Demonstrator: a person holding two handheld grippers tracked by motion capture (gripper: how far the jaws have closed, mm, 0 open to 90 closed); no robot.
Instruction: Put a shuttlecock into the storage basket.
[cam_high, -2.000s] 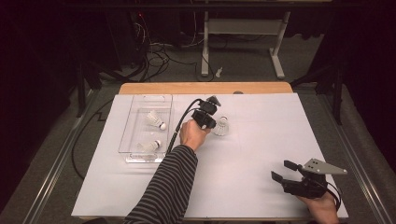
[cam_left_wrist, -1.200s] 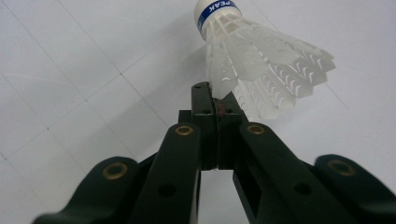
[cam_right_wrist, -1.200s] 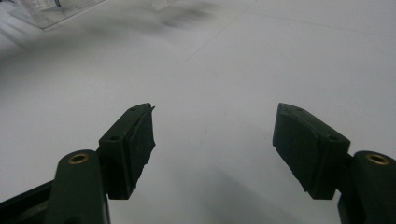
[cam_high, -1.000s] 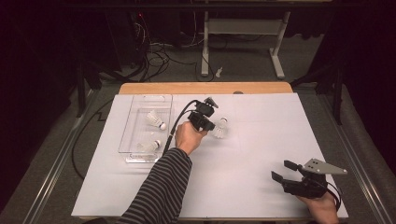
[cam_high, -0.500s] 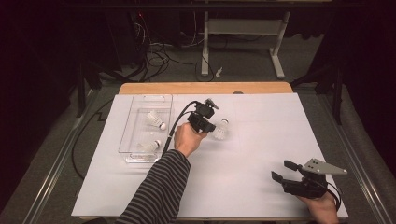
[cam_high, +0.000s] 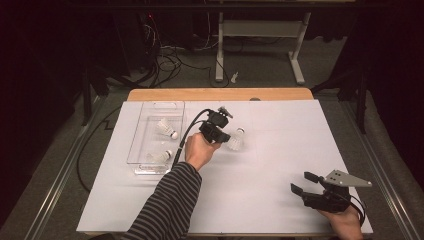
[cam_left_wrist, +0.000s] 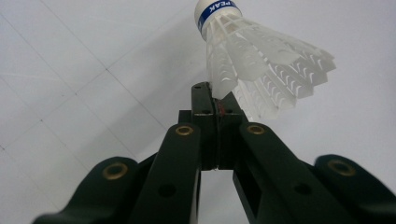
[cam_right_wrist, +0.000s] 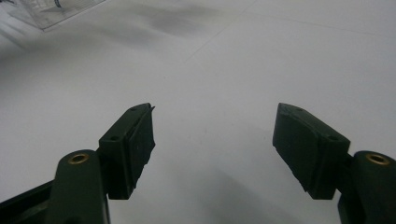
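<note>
1. In the left gripper view the left gripper (cam_left_wrist: 215, 109) has its jaws pressed together, pinching the edge of a feather of a white shuttlecock (cam_left_wrist: 254, 60), which fills the upper centre-right of that frame, its blue-banded cork pointing up
2. In the high view that shuttlecock (cam_high: 236, 140) sits at centre frame on the white table cover (cam_high: 280, 165), just right of the left gripper (cam_high: 223, 136)
3. Over the last two seconds the left hand and the shuttlecock have drifted slightly left, toward the clear tray (cam_high: 145, 137) in the upper-left part of the sheet; I judge the carry has begun
4. Two more shuttlecocks (cam_high: 166, 128) (cam_high: 160, 156) already lie in the tray, so this looks like the last one to bring over
5. The right gripper (cam_high: 302, 183) rests at lower right, unmoved, its jaws spread wide with nothing between them (cam_right_wrist: 215, 140)
</note>
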